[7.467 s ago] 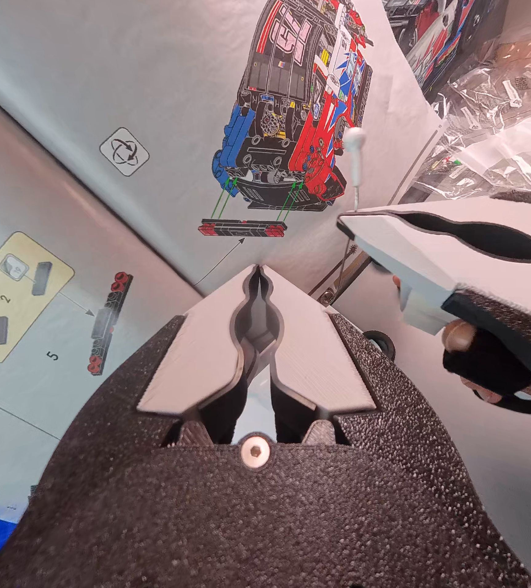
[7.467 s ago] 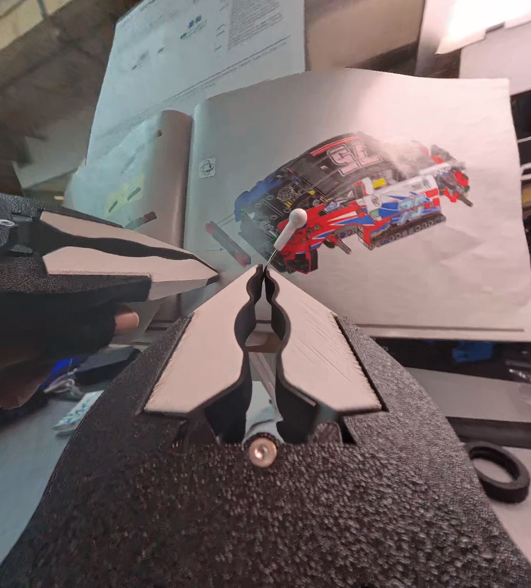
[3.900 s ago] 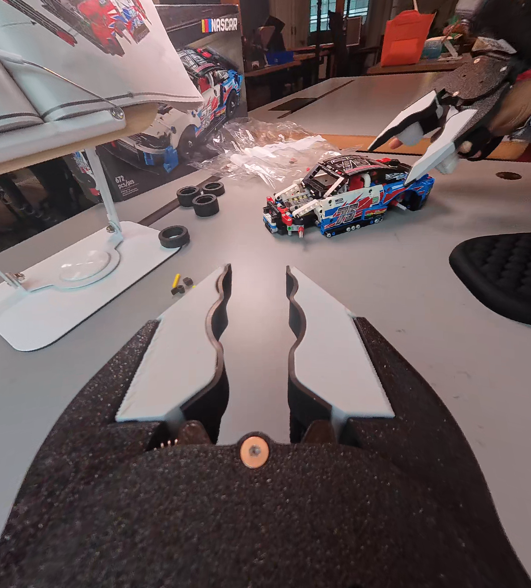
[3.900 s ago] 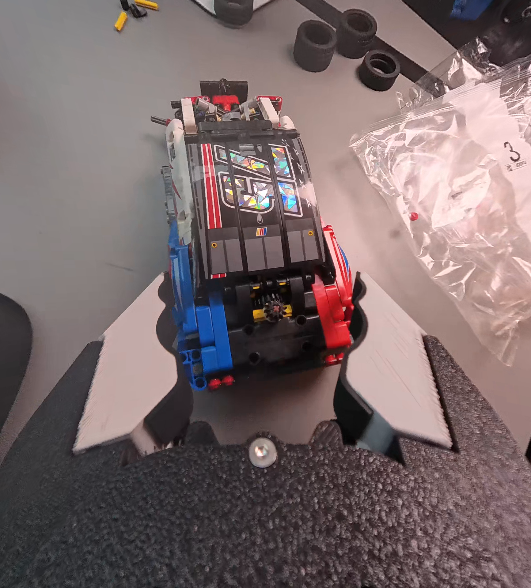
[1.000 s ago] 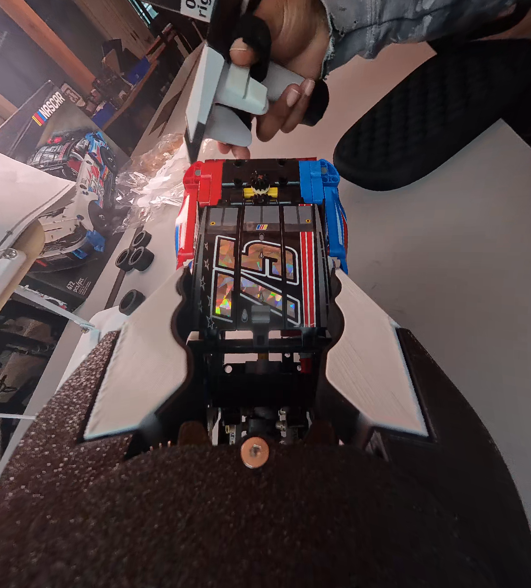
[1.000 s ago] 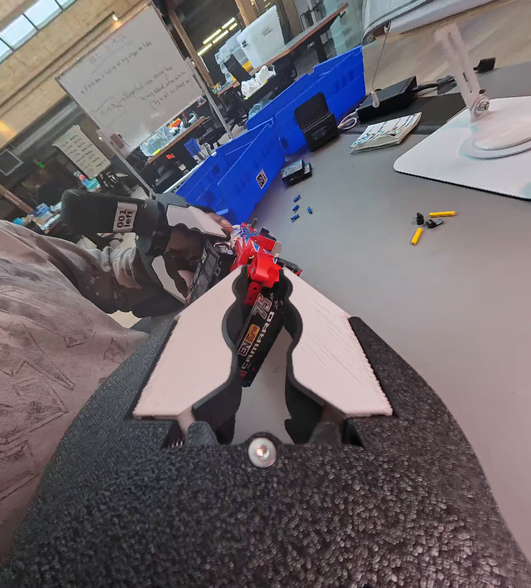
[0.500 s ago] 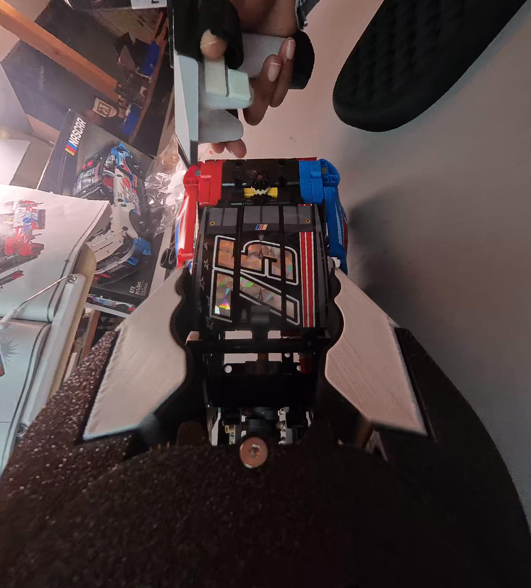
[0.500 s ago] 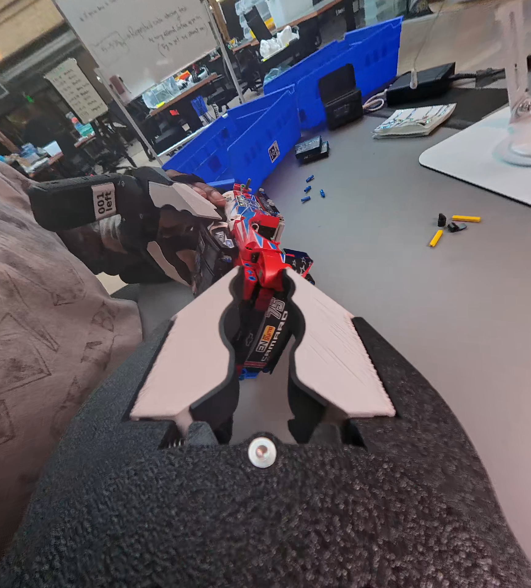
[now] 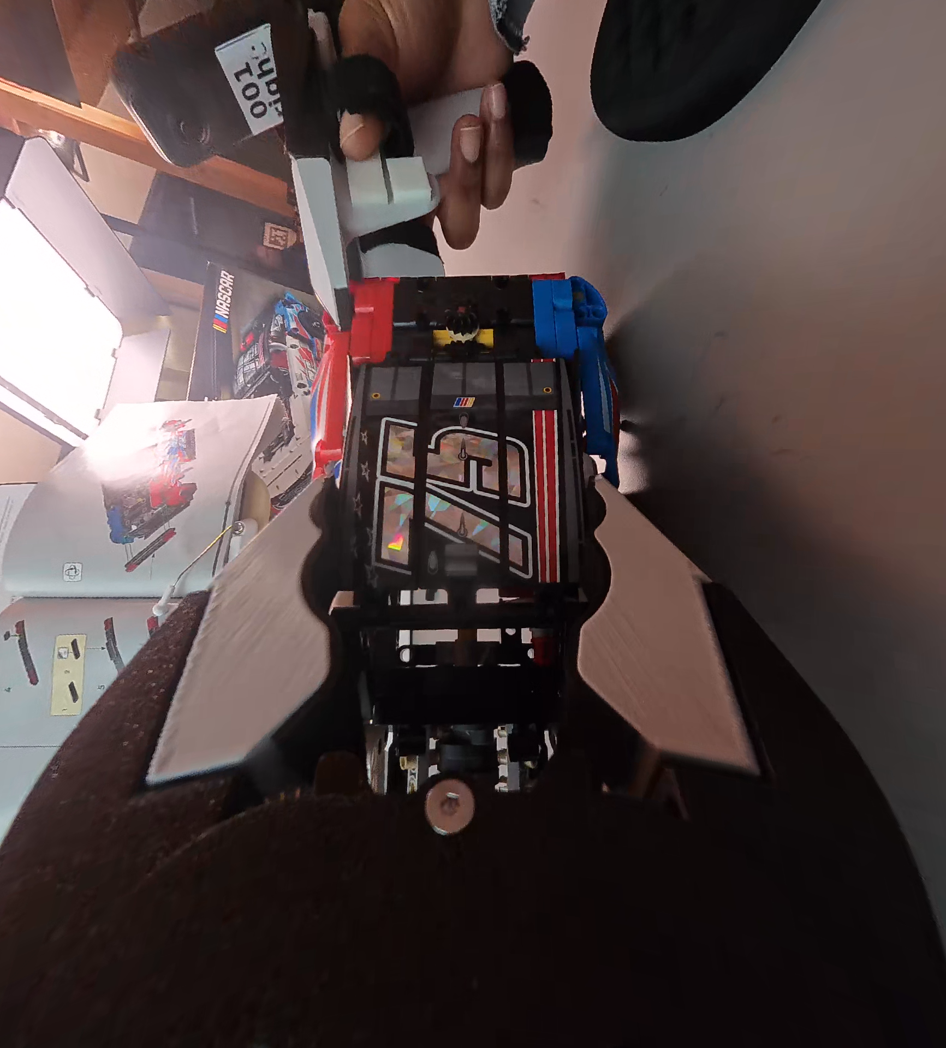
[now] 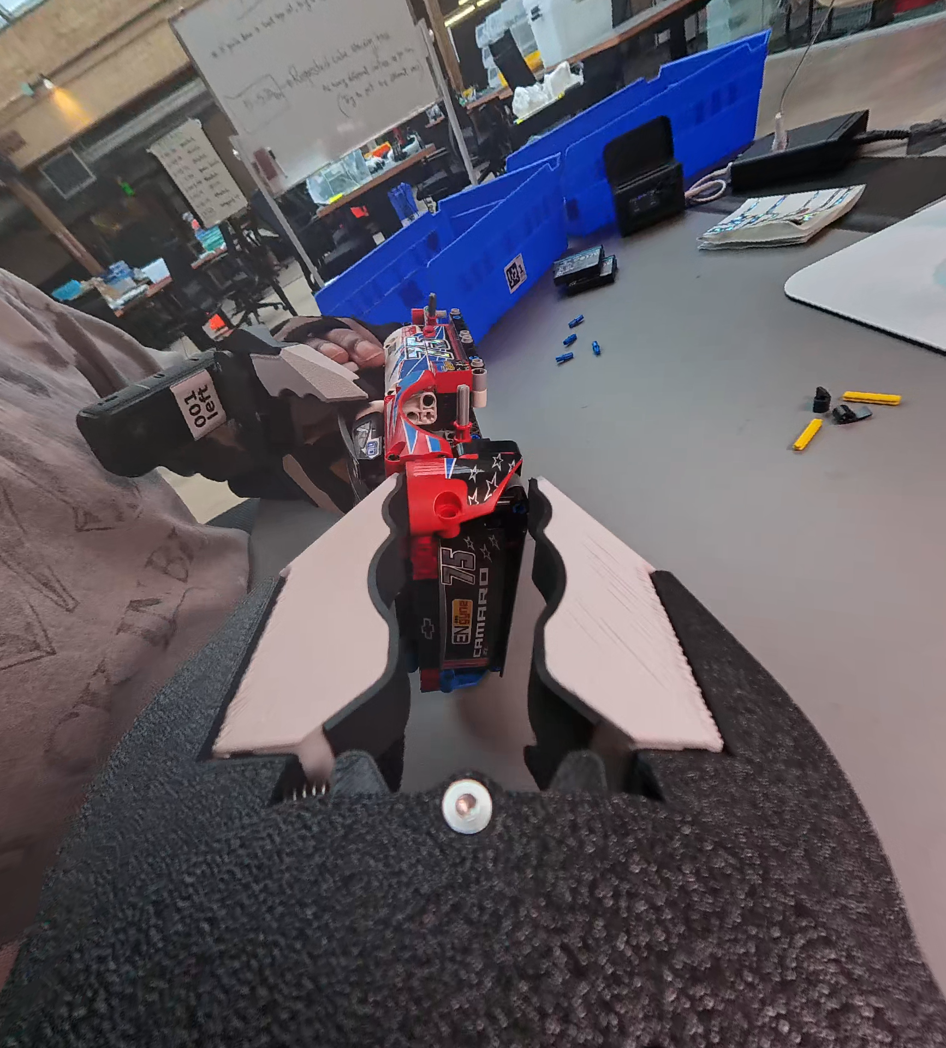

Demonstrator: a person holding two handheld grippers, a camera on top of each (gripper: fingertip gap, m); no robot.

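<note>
A brick-built race car [image 9: 459,453], black roof with red and blue sides, is clamped across its body by my left gripper [image 9: 459,493], off the grey table [image 9: 799,397]. In the right wrist view the car [image 10: 459,590] lies on its side, its rear end between the fingers of my right gripper [image 10: 465,487]. The jaws stand apart, with a small gap at the right finger. The left gripper [image 10: 354,448] shows at the car's far end. One of the right gripper's fingers [image 9: 320,227] touches the car's red rear corner.
An open instruction booklet [image 9: 136,482] on a stand and the set's box [image 9: 249,340] are at the left. A black pad [image 9: 686,68] lies beyond the car. Blue bins [image 10: 487,249], blue pins [image 10: 572,340], yellow and black pieces [image 10: 845,408] and a white stand base [image 10: 901,283] are on the table.
Both grippers left the booklet and went to the car. The left closed on it and lifted it. In the last second the car rolled further and the right jaws widened around its rear.
</note>
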